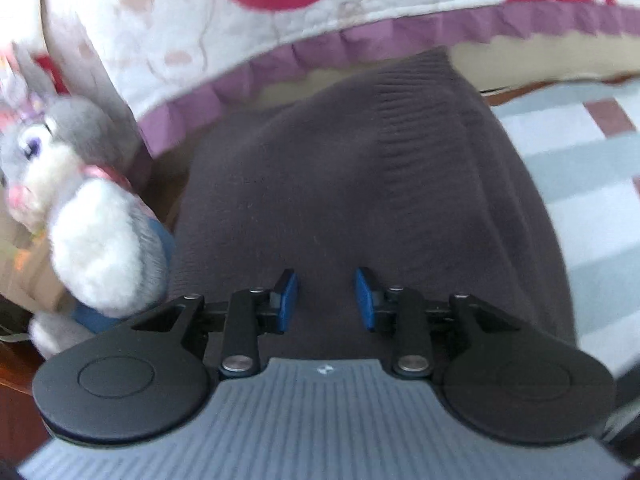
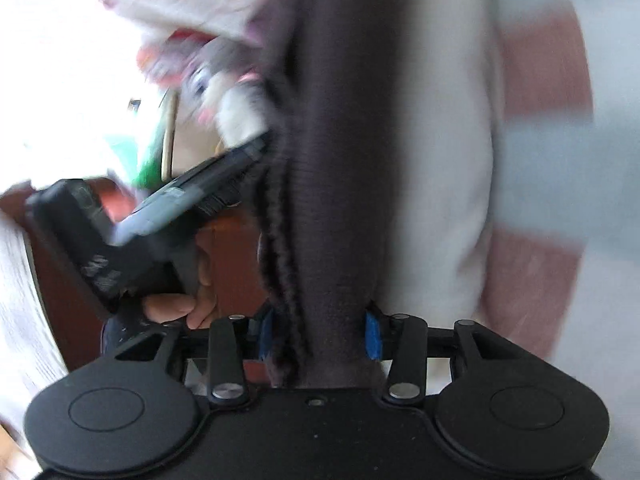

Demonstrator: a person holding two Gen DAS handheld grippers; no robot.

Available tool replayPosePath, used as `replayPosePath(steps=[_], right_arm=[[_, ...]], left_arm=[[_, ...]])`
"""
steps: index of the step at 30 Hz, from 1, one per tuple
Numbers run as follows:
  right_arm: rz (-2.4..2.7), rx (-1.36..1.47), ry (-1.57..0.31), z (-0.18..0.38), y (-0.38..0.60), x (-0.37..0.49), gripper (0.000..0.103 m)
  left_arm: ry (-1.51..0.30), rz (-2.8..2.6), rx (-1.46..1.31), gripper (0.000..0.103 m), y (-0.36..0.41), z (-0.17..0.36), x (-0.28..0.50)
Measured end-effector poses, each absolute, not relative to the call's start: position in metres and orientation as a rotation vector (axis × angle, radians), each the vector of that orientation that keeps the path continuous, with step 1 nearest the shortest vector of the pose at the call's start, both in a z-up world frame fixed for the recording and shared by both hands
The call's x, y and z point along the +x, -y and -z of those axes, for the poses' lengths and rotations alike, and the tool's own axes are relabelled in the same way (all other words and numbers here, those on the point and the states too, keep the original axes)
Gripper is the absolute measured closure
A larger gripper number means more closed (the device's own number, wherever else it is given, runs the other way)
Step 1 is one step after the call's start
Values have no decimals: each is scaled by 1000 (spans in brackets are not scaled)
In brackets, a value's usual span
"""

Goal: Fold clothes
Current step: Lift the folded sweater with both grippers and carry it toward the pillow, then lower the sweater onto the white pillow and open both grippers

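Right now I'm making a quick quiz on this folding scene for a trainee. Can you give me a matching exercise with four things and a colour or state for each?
Things:
1. sweater
2. plush rabbit
3. left gripper
4. frill on the quilt

Colour or state:
A. purple
B. grey and white
C. open, nothing between its pads
D. dark brown knit

Pairs: 1-D, 2-B, 3-C, 4-A
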State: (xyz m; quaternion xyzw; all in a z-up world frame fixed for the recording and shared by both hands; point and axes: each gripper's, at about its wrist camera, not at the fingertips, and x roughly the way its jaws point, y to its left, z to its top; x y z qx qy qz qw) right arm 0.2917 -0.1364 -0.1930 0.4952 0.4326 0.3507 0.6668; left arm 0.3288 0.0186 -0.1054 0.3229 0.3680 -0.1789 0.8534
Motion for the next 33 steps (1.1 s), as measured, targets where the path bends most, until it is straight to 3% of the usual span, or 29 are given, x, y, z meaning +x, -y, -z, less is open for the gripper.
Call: replayPosePath(steps=[2, 6, 10, 15, 16, 17, 19, 22, 25, 27, 29, 33], right_arm=[[-822, 1056, -939, 178, 153, 291, 42], [-724, 1196, -775, 169, 204, 295, 27], [-576, 1178, -726, 163, 222, 317, 24], [-480, 1366, -740, 204, 215, 347, 19], [-452, 1402, -762, 217, 216, 350, 28], [-433, 1402, -737, 217, 217, 351, 71], [-471, 1319, -573, 195, 222, 345, 74], [-395, 938, -568, 161, 214, 333, 74], [-307, 710, -592, 146, 211, 315, 67], [-341, 675, -598, 140, 216, 302, 67], [-389, 660, -610, 135, 214, 296, 67], [-505, 632, -632, 140, 213, 259, 67]], left_arm=[[-755, 375, 649, 70, -30, 103, 308], [-799, 406, 393, 63, -61, 98, 275], [-762, 367, 268, 63, -73, 109, 248], [-747, 326, 280, 63, -67, 120, 237], [-741, 301, 293, 62, -65, 119, 235], [-735, 275, 305, 62, -63, 117, 233], [-743, 233, 278, 62, -60, 111, 228], [-775, 211, 253, 62, -56, 108, 217], [-808, 168, 199, 58, -56, 110, 209], [-817, 126, 133, 57, -60, 110, 203], [-825, 72, 47, 48, -66, 114, 195], [-850, -16, -79, 47, -71, 123, 177]])
